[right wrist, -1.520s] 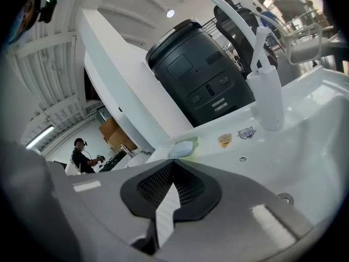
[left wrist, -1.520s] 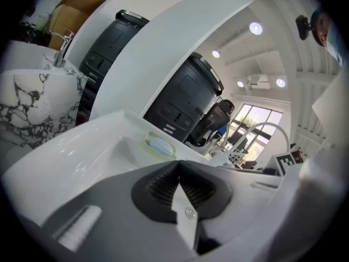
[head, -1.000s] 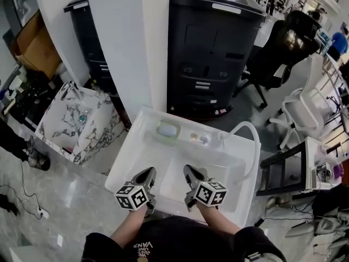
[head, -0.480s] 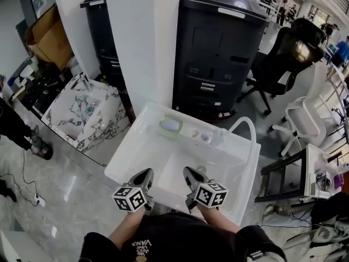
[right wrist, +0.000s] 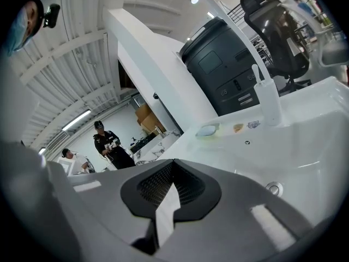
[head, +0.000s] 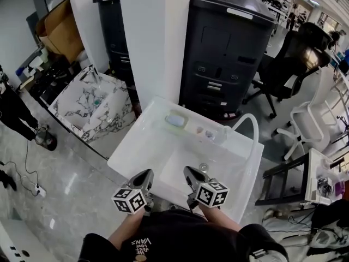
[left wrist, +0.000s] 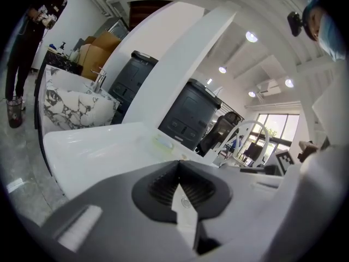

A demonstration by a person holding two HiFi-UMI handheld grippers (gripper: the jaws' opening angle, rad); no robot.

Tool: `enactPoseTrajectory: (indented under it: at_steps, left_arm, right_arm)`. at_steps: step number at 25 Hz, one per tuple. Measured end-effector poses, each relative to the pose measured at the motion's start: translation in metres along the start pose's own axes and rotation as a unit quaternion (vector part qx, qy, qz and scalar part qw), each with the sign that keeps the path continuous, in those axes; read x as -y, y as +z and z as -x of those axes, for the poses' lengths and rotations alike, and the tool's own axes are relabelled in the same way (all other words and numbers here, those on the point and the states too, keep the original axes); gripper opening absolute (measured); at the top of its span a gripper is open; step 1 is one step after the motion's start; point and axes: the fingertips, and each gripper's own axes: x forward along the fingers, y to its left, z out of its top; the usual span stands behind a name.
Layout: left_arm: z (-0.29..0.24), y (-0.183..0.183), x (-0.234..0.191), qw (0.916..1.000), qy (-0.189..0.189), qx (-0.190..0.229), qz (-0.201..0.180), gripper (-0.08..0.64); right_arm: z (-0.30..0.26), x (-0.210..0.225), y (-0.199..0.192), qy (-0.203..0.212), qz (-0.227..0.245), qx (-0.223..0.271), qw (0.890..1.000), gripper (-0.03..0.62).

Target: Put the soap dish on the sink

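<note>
The soap dish (head: 175, 120), pale green with a bluish bar in it, rests on the back ledge of the white sink (head: 126, 150). It also shows in the left gripper view as the soap dish (left wrist: 162, 142) and in the right gripper view as the soap dish (right wrist: 208, 130). My left gripper (head: 146, 174) and right gripper (head: 190, 172) hover side by side over the near part of the basin, well short of the dish. Both are shut and hold nothing: the left gripper (left wrist: 177, 164) and right gripper (right wrist: 172, 164) have their jaws pressed together.
A white faucet (right wrist: 268, 100) and small items (head: 204, 131) stand on the ledge right of the dish, and a white hose (head: 246, 120) arches there. A marble sink (head: 95, 105), white pillar (head: 155, 37), black cabinet (head: 229, 53) and office chairs (head: 294, 59) surround the sink.
Both shut grippers have drawn back a little toward the sink's near rim, so the soap dish now lies farther from them. The dish itself has not moved on the ledge.
</note>
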Motion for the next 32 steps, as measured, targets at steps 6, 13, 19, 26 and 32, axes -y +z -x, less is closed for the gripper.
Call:
enactPoseTrajectory:
  at_steps: [6, 13, 19, 26, 32]
  left_arm:
    - [0.010, -0.009, 0.001, 0.9999, 0.006, 0.003, 0.008, 0.052]
    - [0.009, -0.013, 0.007, 1.0000, 0.004, 0.004, 0.008, 0.052]
    - [0.007, -0.011, 0.009, 1.0000, 0.001, 0.006, 0.008, 0.052]
    - [0.006, -0.012, 0.009, 1.0000, 0.001, 0.000, 0.000, 0.052]
    - [0.006, -0.010, 0.009, 1.0000, 0.000, 0.003, 0.005, 0.052]
  right_arm:
    - [0.008, 0.003, -0.008, -0.009, 0.008, -0.009, 1.000, 0.002]
    - [0.013, 0.008, -0.007, -0.019, 0.009, -0.003, 1.000, 0.002]
    - [0.013, 0.008, -0.006, -0.022, 0.007, 0.000, 1.000, 0.002]
    - [0.013, 0.009, -0.007, -0.025, 0.010, -0.001, 1.000, 0.003]
    - [0.011, 0.010, -0.008, -0.028, 0.010, -0.004, 1.000, 0.002]
